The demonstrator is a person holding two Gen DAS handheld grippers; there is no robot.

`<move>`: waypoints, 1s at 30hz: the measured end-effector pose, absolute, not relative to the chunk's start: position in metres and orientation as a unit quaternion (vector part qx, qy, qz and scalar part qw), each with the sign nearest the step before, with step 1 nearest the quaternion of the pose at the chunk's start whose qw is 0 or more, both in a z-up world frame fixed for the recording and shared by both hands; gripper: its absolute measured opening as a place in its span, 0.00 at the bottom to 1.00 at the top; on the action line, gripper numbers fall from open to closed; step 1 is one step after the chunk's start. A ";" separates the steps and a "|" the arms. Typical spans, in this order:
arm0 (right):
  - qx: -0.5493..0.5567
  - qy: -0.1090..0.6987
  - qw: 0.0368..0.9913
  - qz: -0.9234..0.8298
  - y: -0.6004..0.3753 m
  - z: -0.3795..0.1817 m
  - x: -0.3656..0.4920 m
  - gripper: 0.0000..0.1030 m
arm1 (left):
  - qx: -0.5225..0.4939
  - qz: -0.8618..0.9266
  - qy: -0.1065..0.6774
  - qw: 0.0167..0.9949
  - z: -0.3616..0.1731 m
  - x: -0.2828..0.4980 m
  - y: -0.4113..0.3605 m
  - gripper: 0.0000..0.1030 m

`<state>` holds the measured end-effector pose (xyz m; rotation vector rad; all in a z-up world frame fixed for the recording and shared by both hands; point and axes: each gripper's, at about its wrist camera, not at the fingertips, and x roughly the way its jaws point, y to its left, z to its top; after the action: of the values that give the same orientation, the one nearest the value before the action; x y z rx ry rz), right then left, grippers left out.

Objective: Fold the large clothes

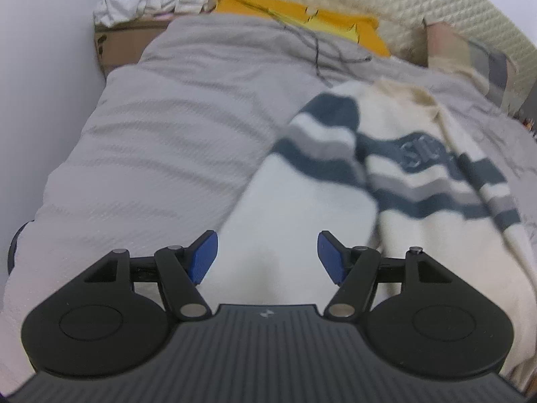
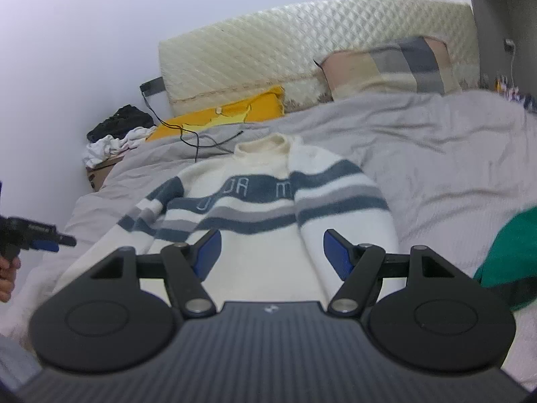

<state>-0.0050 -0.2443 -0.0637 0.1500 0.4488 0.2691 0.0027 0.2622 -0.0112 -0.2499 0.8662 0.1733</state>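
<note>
Ribbed black housing fills the bottom of both views, with two round black discs and hinged black arms leading out to flat blue pads. Your left gripper [image 1: 267,257] has its jaws spread and nothing between them; beyond the gap is the plain cream end of a sleeve. Your right gripper [image 2: 272,255] is likewise released, its jaws apart over the lower body of the sweater [image 2: 255,208], pads clear of the knit as far as the view shows.

That sweater is fluffy cream wool with a short rolled collar, lying flat and face up on the blanket [image 2: 436,168], collar toward the headboard [image 2: 302,40]. Dark blue and grey bands cross the chest and both sleeves, and raised letters sit in the top blue band, too blurred to read. Both sleeves run down alongside the body.

Underneath, the grey blanket is finely ribbed, smooth on one side and creased on the other. A thin black cable [image 2: 201,141] trails across it from a yellow cushion [image 2: 235,110]. A patchwork pillow [image 2: 386,67] leans on the quilted, diamond-stitched cream headboard. A cardboard box [image 1: 117,47] against the wall holds crumpled white and black clothes. Green fabric [image 2: 510,255] bunches at the right edge of the right wrist view.

At that view's far left, your hand [image 2: 6,268] holds the left gripper.
</note>
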 end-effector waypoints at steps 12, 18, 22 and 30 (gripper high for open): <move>0.157 0.267 0.941 0.136 -0.265 -0.088 0.015 1.00 | -0.124 0.046 0.450 0.883 -0.049 -0.019 0.293 0.69; 0.168 0.290 0.933 0.132 -0.265 -0.096 0.023 1.00 | -0.183 0.028 0.448 0.875 -0.071 -0.028 0.309 0.69; 0.154 0.295 0.933 0.139 -0.258 -0.098 0.022 1.00 | -0.213 0.014 0.442 0.871 -0.080 -0.031 0.309 0.67; 0.117 0.321 0.929 0.145 -0.237 -0.110 0.030 1.00 | -0.239 -0.027 0.449 0.861 -0.091 -0.033 0.302 0.18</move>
<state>0.0304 -0.2370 -0.1104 0.2396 0.6580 0.2975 -0.0333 0.3019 -0.0909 -0.5009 0.9422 -0.0565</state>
